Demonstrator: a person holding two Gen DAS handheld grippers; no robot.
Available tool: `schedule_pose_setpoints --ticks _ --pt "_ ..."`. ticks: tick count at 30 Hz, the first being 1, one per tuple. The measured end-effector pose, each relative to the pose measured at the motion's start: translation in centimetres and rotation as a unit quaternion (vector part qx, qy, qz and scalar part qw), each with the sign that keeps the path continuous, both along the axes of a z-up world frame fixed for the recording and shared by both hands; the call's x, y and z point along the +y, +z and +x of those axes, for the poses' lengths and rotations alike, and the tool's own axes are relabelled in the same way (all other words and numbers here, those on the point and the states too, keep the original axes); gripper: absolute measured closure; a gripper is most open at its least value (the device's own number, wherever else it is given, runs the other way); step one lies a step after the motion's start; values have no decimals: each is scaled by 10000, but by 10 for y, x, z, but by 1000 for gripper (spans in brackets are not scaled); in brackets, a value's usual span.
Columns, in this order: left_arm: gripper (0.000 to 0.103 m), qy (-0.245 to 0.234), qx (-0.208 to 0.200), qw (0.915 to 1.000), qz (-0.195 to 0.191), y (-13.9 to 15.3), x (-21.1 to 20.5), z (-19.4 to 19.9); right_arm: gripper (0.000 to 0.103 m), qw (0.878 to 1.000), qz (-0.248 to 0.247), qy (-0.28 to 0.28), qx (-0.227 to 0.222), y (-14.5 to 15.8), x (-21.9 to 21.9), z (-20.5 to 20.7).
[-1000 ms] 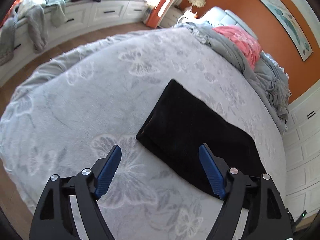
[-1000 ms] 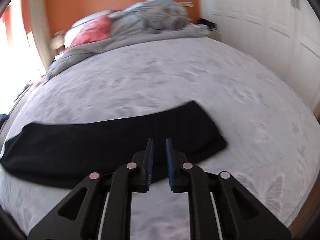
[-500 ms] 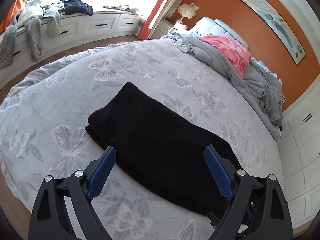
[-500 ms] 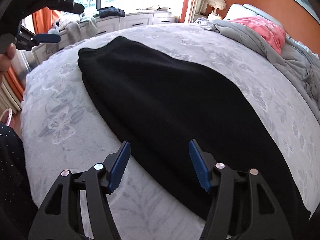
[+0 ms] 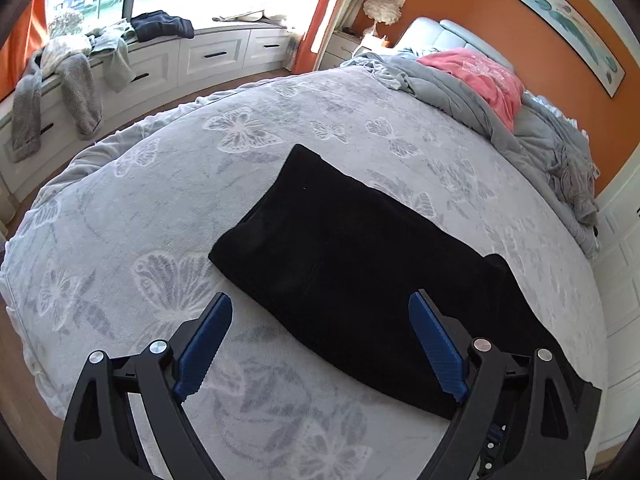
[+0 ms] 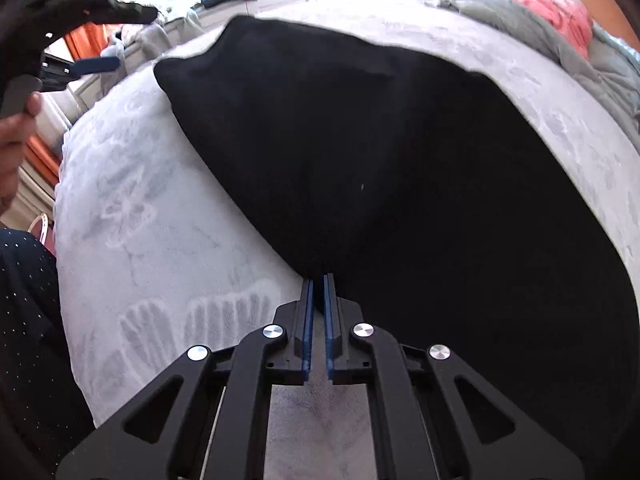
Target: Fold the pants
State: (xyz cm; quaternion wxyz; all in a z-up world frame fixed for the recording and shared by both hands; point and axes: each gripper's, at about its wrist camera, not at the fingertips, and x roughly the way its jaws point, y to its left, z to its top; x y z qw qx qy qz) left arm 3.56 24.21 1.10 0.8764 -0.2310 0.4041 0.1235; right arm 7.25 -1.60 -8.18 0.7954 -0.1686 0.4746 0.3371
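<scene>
1. Across the near half of the bed (image 5: 168,208), the black pants (image 5: 360,264) lie flat as a long, narrow band running slantwise, already doubled lengthwise as far as the outline shows.
2. Right claw (image 6: 318,280): its jaws have just been closing and now stand narrow, pinching the near edge of the pants where the cloth meets the butterfly-print bedspread.
3. Left claw (image 5: 320,344): jaws wide, nothing between them, poised above the near edge of the pants and apart from the cloth. The same claw appears at the upper left of the right wrist view, with part of the person's hand (image 6: 16,132).
4. Progress, as a judgement: the lengthwise fold appears done; the crosswise folds that shorten the band appear still to come, and the right-hand pinch reads as the start of one.
5. Rumpled grey bedding (image 5: 460,92) and a pink cloth (image 5: 480,76) sit at the head of the bed, well apart from the pants.
</scene>
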Motion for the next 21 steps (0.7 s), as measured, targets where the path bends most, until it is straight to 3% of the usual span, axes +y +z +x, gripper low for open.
schedule_pose_setpoints --ticks 4,7,11,13,15,16,18,19,21 --pt "16 -223 204 9993 230 -9 -20 14 94 9948 983 -260 -8 52 -28 11" --pt "16 -130 477 9978 434 -24 -25 30 94 9882 1270 -848 -136 73 -46 52" --pt "16 231 1144 9918 520 -61 -13 48 94 9832 1298 -1257 277 51 -35 111" --pt "14 416 1553 9861 421 -81 -3 53 94 9882 844 -1245 292 26 -13 138" --pt "12 527 1464 9876 217 -84 6 51 101 9882 375 -1486 27 4 -3 168" --pt "12 526 1446 9876 314 -83 7 51 103 9841 426 -1723 86 -5 -4 187" --pt "10 424 1518 9859 563 -82 4 54 103 9703 996 -2149 487 -4 -24 200" --pt "9 406 1513 9856 632 -82 4 54 97 9691 1106 -2162 431 5 -24 195" --pt "10 455 1441 9861 693 -78 2 55 98 9772 1168 -1765 156 17 -10 178"
